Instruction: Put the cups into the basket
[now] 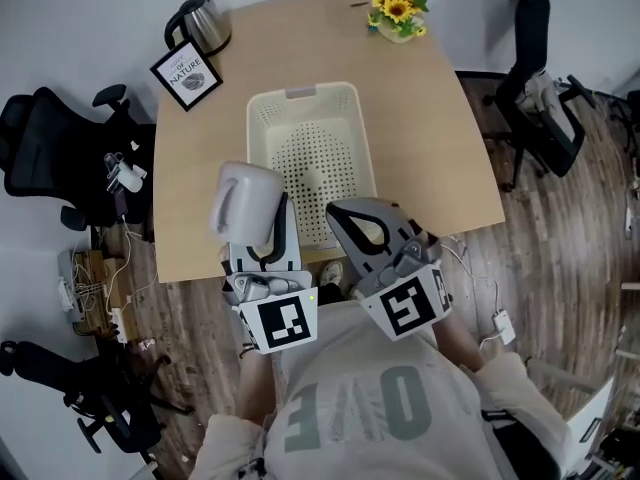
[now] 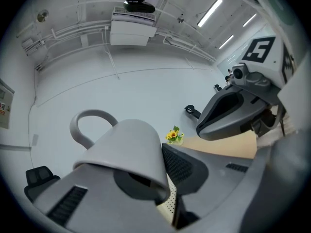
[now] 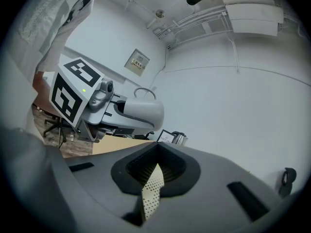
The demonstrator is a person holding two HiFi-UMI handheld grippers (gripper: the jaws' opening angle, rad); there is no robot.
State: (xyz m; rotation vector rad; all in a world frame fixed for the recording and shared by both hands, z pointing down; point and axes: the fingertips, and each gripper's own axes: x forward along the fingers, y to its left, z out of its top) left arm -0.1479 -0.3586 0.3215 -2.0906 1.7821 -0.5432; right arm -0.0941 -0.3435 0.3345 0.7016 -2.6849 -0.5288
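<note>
cup (image 1: 245, 203): smooth, matt | basket (image 1: 258, 148): perforated plastic | table (image 1: 430, 138): smooth wood-look | kettle (image 1: 205, 23): glossy metal

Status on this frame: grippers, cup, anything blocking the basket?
Left gripper shut on white mug, held up by the near-left corner of the basket. Right gripper shut, empty. Nothing between mug and basket.

basket (image 1: 258, 138) on table (image 1: 430, 138), kettle (image 1: 203, 23) behind left

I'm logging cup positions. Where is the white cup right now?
In the head view the white cup is clamped in the left claw, raised at the near-left corner of the basket, beside the right claw.
</note>
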